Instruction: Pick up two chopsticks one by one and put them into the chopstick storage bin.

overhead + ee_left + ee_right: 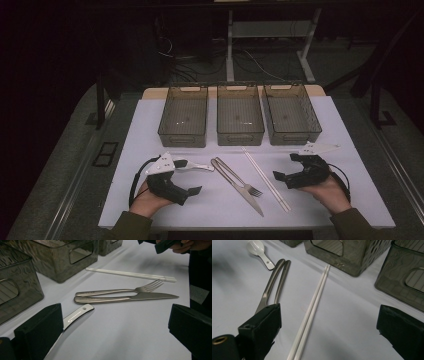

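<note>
On the white mat (150,125) lie a white spoon (194,165), a metal fork (235,176), a metal knife (251,199) and a pair of white chopsticks (265,177). My left gripper (190,176) rests near the front left, open and empty, one jaw beside the spoon handle (77,313). Ahead of it are the fork (120,291) and knife (130,298), side by side. My right gripper (287,166) sits at the front right, open and empty. The chopsticks (314,305) run along the mat between its jaws, untouched.
Three empty smoky see-through bins stand in a row at the back: left (183,122), middle (240,120), right (291,119). Bare mat lies in front of the cutlery and at both sides. The table's front edge is just behind both hands.
</note>
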Demonstrator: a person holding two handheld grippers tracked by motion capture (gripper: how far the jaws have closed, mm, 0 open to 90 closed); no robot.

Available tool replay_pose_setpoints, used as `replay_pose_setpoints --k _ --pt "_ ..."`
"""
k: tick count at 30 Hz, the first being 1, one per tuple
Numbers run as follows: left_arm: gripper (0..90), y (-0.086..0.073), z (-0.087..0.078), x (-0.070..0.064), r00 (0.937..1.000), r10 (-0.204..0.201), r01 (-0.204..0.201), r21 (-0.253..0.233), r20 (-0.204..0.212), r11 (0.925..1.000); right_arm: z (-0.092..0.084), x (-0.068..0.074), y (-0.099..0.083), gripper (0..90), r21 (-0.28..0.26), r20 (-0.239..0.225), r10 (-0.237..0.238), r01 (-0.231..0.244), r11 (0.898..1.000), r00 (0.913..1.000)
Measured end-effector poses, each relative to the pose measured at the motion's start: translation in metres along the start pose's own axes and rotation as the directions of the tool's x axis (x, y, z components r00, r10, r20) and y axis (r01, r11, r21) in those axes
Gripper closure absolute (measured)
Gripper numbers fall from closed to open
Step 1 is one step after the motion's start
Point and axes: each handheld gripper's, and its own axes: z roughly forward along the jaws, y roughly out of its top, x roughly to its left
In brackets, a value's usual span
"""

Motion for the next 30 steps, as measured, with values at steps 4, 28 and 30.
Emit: replay_pose_setpoints --k 4,28,30 --pt "0.0 0.000 0.000 0.000 1.0000 -0.001 0.001 -0.002 0.001 1.0000 0.005 0.000 0.003 6.6 0.000 0.002 -0.002 0.002 1.000 1.0000" --pt "0.0 0.000 0.000 -0.001 1.0000 -0.006 0.006 -0.008 0.001 0.9999 0.027 0.005 0.017 17.8 0.037 -0.020 -0.015 0.016 0.999 0.9997" --pt "0.0 0.000 0.000 0.000 1.0000 -0.005 0.005 -0.007 0.002 1.0000 0.027 0.006 0.017 22.9 0.038 -0.022 -0.010 0.011 0.999 0.9997"
